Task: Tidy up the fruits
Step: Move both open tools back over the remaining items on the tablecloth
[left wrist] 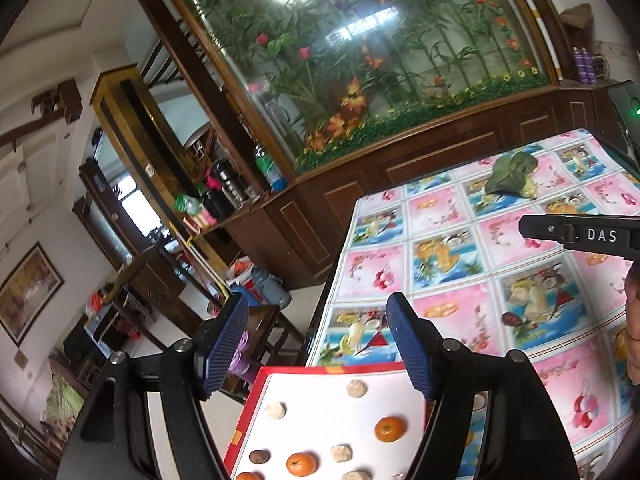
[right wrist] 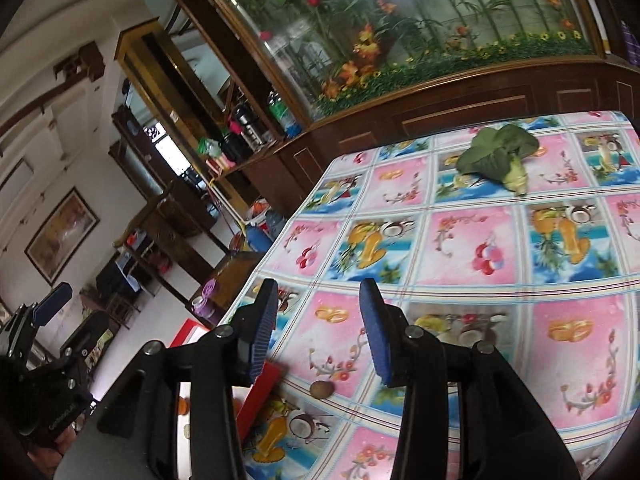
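Note:
A red-rimmed white tray [left wrist: 320, 384] lies at the table's near left corner. It holds oranges [left wrist: 390, 429] [left wrist: 302, 463], pale round fruits [left wrist: 357, 388] [left wrist: 276, 410] and a dark brown one [left wrist: 259, 457]. My left gripper [left wrist: 320, 344] hovers open above the tray with nothing between its fingers. A small brown fruit [right wrist: 321, 389] rests on the tablecloth just right of the tray's red rim [right wrist: 260, 392]. Above that fruit my right gripper [right wrist: 318, 328] stands open and empty. Its finger also shows in the left wrist view [left wrist: 576, 234].
A leafy green vegetable [right wrist: 498, 156] lies at the far side of the fruit-patterned tablecloth [right wrist: 460, 248]. Behind the table stands a dark wood cabinet with a planted glass tank [left wrist: 360, 60]. To the left are the table edge, stools and floor clutter [left wrist: 256, 280].

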A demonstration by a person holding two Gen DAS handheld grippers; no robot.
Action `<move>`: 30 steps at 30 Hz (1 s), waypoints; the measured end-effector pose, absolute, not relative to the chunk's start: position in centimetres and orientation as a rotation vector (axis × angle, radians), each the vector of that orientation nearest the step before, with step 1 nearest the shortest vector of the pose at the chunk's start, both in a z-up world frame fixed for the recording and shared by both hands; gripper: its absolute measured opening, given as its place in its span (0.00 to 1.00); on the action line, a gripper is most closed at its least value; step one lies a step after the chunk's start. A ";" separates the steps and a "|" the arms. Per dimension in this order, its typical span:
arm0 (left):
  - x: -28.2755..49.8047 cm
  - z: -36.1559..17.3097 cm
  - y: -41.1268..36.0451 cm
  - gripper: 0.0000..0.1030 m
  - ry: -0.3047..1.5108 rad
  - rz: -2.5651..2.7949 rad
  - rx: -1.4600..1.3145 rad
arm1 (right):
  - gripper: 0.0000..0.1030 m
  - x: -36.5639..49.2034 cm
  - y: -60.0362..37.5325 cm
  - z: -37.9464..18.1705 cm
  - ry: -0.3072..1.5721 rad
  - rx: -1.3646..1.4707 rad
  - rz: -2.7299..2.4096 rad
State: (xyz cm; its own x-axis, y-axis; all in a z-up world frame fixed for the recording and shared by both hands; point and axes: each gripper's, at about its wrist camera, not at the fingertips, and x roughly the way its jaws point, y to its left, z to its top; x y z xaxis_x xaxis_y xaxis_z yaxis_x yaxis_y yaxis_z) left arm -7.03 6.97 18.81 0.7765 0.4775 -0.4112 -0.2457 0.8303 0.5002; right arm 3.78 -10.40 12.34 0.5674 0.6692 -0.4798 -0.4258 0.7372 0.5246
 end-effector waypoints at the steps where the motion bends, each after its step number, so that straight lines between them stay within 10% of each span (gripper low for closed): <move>1: -7.1 18.9 6.6 0.70 0.552 0.402 0.447 | 0.43 3.8 -10.9 12.5 0.709 0.380 0.656; 30: -3.9 16.0 3.2 0.71 0.626 0.287 0.439 | 0.43 5.0 -15.7 12.3 0.712 0.399 0.584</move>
State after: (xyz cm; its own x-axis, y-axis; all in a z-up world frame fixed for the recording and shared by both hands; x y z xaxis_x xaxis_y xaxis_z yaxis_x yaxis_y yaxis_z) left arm -3.95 3.22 16.04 0.7759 0.3864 -0.4986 -0.1265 0.8697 0.4771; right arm 5.04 -15.74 12.26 0.6104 0.6215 -0.4910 -0.3604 0.7699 0.5266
